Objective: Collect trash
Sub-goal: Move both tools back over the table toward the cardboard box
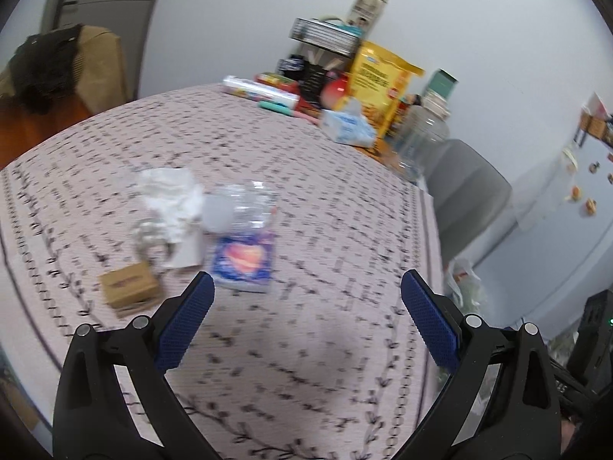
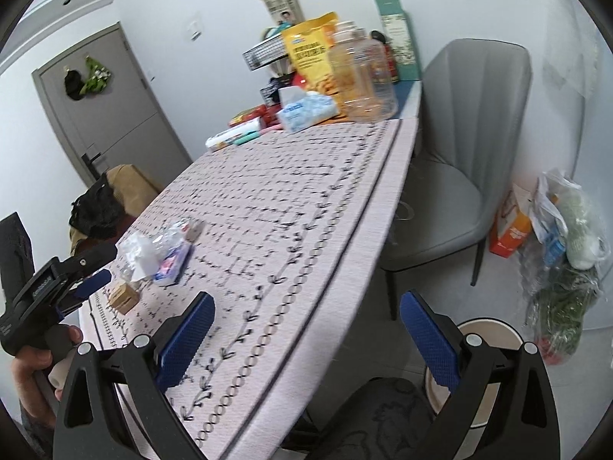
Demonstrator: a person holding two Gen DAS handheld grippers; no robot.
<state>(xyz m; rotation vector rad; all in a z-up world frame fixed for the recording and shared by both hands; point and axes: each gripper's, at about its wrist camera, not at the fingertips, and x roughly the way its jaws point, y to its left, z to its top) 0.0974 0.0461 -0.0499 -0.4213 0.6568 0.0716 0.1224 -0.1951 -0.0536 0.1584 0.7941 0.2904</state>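
A small heap of trash lies on the patterned tablecloth (image 1: 306, 199): a crumpled white tissue (image 1: 170, 191), a clear plastic wrapper (image 1: 245, 203), a blue packet with a pink heart (image 1: 245, 260) and a small brown cardboard box (image 1: 128, 283). My left gripper (image 1: 306, 291) is open and empty, just short of the heap and to its right. My right gripper (image 2: 306, 306) is open and empty over the table's near right edge. The heap also shows in the right wrist view (image 2: 153, 253), with the left gripper (image 2: 92, 268) beside it. A round white bin (image 2: 486, 349) stands on the floor below the right gripper.
Groceries crowd the table's far end: a yellow bag (image 1: 379, 80), a tissue pack (image 1: 346, 126), a clear jar (image 2: 364, 80), a wire rack (image 1: 325, 34). A grey chair (image 2: 459, 145) stands at the table's right side. Plastic bags (image 2: 559, 230) lie on the floor by the wall.
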